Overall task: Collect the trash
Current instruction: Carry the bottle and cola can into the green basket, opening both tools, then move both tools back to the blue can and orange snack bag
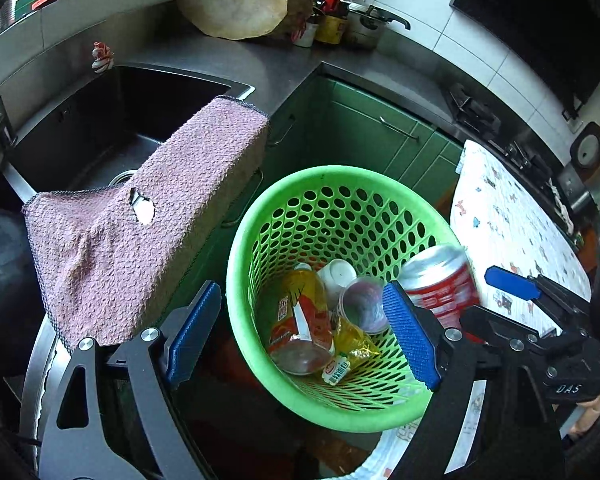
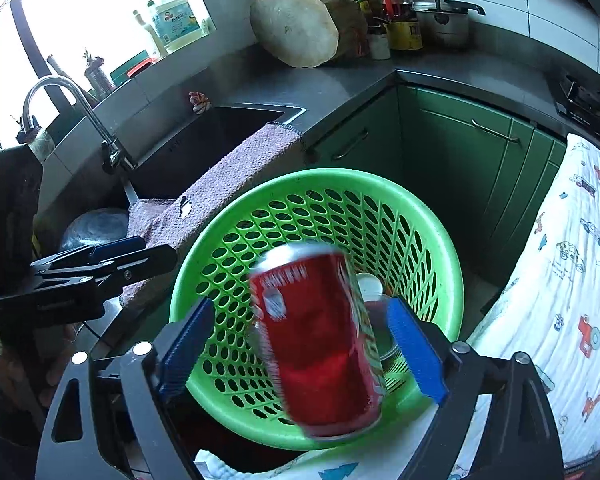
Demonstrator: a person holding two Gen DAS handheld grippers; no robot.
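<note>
Can over basket, right tool open around it, no pad contact.

Red can point(image 2: 320, 344) sits between the right tool point(image 2: 304, 348) pads with gaps both sides, long axis near upright, top tipped toward 11 o'clock; motion-blurred, so probably dropping into the green basket point(image 2: 432, 216) directly behind it. Right tool is the nearer one; left tool point(image 1: 300, 336), also open and empty, stands at the basket's 9 o'clock. Basket already holds a bottle point(image 1: 304, 320), cups and a yellow wrapper point(image 1: 352, 344). Can's print unreadable; basket floor partly hidden behind it.
</note>
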